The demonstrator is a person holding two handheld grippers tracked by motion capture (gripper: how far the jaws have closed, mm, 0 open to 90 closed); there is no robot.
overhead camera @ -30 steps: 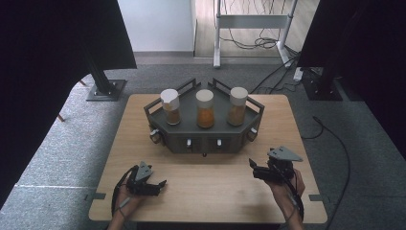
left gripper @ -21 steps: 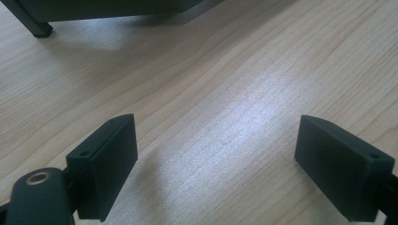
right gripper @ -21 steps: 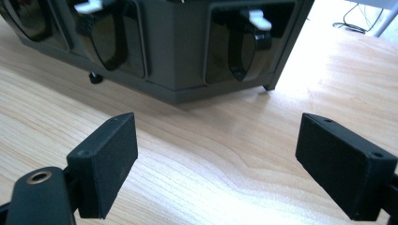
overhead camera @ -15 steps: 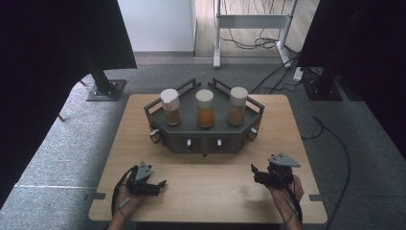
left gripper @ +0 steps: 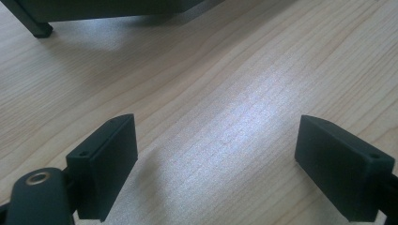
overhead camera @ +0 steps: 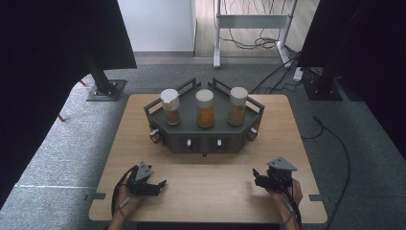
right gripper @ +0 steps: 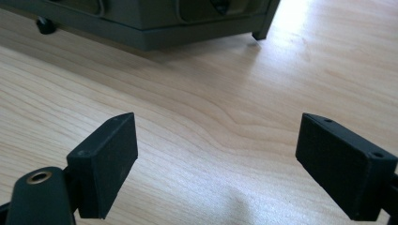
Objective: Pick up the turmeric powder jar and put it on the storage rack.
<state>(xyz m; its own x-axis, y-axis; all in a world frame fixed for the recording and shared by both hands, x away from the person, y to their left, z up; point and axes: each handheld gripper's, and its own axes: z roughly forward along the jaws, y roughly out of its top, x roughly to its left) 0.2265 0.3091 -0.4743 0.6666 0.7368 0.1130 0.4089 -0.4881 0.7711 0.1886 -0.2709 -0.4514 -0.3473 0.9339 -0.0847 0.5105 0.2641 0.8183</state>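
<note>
item: dark rack point(overhead camera: 206, 141) with three jars point(overhead camera: 205, 109), table centre.
right gripper point(overhead camera: 258, 178): lower than a second ago, near the table point(overhead camera: 210, 191) before the rack; jaws apart, empty.
left gripper point(overhead camera: 160, 184): unmoved, jaws apart, empty.
status: jars untouched; work apparently not begun.

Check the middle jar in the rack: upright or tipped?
Upright. The middle jar stands straight in the dark rack, white lid on top, level with its two neighbours.
</note>
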